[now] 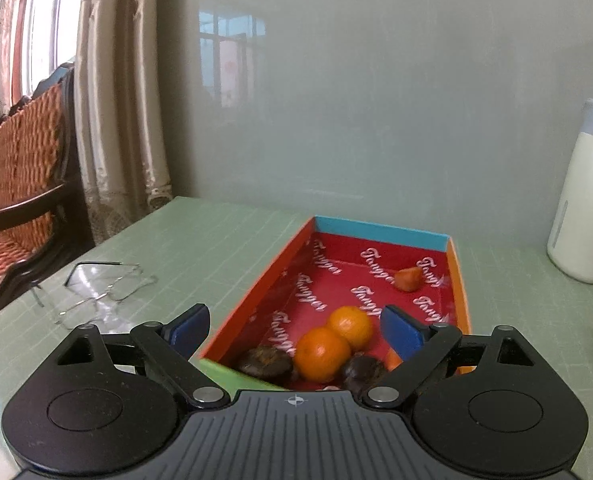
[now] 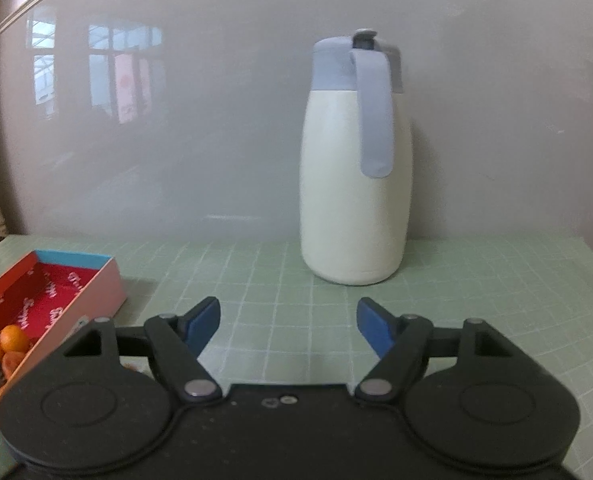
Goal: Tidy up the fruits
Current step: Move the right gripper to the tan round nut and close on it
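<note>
A red-lined box with orange walls lies on the green mat. Inside near its front end are two oranges and two dark fruits. A small orange-red fruit sits near the far right corner. My left gripper is open and empty, just above the box's near end. My right gripper is open and empty over the bare mat, right of the box. The oranges also show at the left in the right wrist view.
A white thermos jug with a pale blue lid and handle stands at the back against the wall; it also shows in the left wrist view. A pair of glasses lies left of the box. A wooden chair stands beyond the table's left edge.
</note>
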The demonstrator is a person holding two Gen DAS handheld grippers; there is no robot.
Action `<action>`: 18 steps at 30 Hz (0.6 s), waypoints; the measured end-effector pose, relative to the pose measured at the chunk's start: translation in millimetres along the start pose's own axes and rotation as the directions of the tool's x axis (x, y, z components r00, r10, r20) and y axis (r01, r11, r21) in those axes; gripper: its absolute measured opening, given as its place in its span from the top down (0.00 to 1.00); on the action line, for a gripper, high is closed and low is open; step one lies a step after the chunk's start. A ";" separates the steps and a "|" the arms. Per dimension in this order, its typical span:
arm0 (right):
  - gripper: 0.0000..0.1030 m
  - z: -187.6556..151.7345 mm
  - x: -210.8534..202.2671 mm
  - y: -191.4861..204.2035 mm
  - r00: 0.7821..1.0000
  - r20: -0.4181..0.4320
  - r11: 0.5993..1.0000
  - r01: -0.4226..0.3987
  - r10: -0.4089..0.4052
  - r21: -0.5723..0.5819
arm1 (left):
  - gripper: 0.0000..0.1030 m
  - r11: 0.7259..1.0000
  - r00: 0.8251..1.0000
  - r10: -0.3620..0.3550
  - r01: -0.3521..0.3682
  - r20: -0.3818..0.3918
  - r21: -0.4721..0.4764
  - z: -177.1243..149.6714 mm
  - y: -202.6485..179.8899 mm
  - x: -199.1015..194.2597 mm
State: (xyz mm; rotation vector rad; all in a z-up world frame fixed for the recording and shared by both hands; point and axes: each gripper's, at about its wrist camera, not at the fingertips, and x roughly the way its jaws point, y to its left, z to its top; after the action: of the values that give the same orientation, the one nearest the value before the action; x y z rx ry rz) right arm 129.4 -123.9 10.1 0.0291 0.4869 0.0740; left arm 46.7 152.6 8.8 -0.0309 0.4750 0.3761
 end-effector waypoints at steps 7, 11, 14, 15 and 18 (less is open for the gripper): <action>0.27 -10.9 -0.4 29.1 0.997 -0.046 0.995 -0.067 0.063 -0.079 | 0.11 0.999 1.000 0.029 -0.029 -0.006 -0.016 -4.1 19.9 -5.5; 0.27 -18.1 2.3 49.9 0.993 -0.070 0.987 -0.101 0.092 -0.126 | 0.11 0.998 0.999 0.041 -0.042 -0.014 -0.040 -4.4 30.6 -2.2; 0.27 -22.9 4.6 62.8 0.991 -0.080 0.981 -0.117 0.106 -0.156 | 0.11 0.998 0.999 0.050 -0.051 -0.015 -0.042 -4.7 36.1 -0.1; 0.27 -24.3 4.9 67.1 0.991 -0.082 0.979 -0.123 0.110 -0.165 | 0.11 0.998 0.998 0.055 -0.055 -0.014 -0.041 -5.1 37.7 0.8; 0.29 -27.0 6.0 76.4 0.989 -0.088 0.973 -0.133 0.118 -0.186 | 0.11 0.997 0.998 0.065 -0.065 -0.015 -0.035 -5.7 43.5 2.1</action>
State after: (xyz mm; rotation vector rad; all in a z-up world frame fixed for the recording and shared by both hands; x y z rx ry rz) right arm 117.2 -46.9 -13.1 -0.1325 0.5527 0.2467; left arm 30.2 193.1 5.3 -0.0527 0.4840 0.4485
